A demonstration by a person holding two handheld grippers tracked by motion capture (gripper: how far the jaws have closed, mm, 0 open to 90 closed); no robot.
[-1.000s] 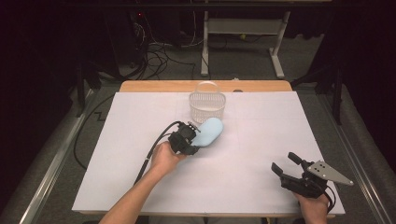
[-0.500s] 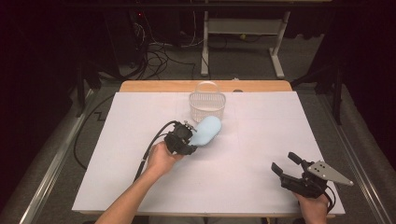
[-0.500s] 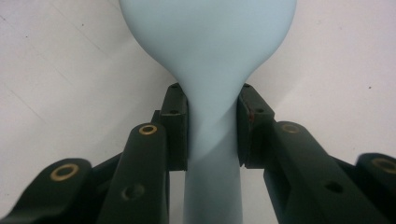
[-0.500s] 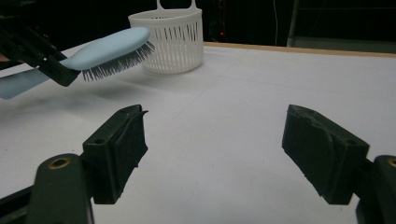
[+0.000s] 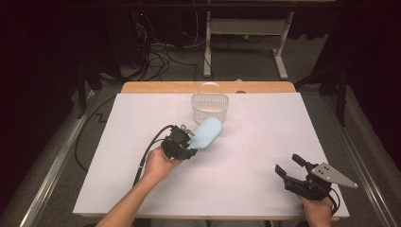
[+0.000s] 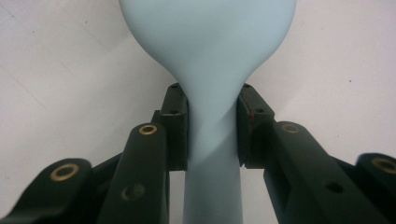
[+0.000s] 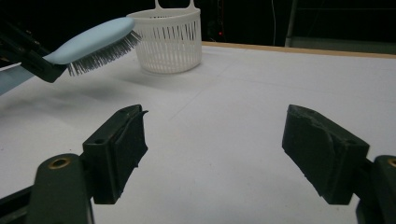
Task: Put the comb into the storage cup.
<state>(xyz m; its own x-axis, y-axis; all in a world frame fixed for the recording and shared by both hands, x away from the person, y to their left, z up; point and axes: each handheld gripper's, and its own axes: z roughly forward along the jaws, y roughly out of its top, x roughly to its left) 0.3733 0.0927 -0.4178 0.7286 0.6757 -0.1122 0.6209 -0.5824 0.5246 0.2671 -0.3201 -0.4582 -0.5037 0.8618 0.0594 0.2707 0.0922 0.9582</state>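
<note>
we hold a pale blue hairbrush (image 5: pixel 206 134) by its narrow handle in the left gripper (image 5: pixel 182 143), the jaws closed snugly on both sides of the neck just below where the head widens, as the left gripper view shows. the brush hangs above the white-covered desk (image 5: pixel 265 142) a little short of the middle of its far edge, bristles facing down, with its rounded head just in front of the white slatted basket (image 5: pixel 210 106) that stands near that far edge. the right gripper (image 5: pixel 289 170) rests near the desk's near right corner, its jaws spread wide with nothing between them. the step in hand looks like carrying the brush to the basket and setting it inside. to do that well, we judge that the head should rise enough to clear the basket's rim and its upright handle loop before we move over the opening, since the bristles could catch on the slats and tip the light basket. we would tilt the brush head-down, lower it into the basket, and open the jaws only once the head rests on the basket's floor or wall. the free right gripper could steady the basket if it slides.
</note>
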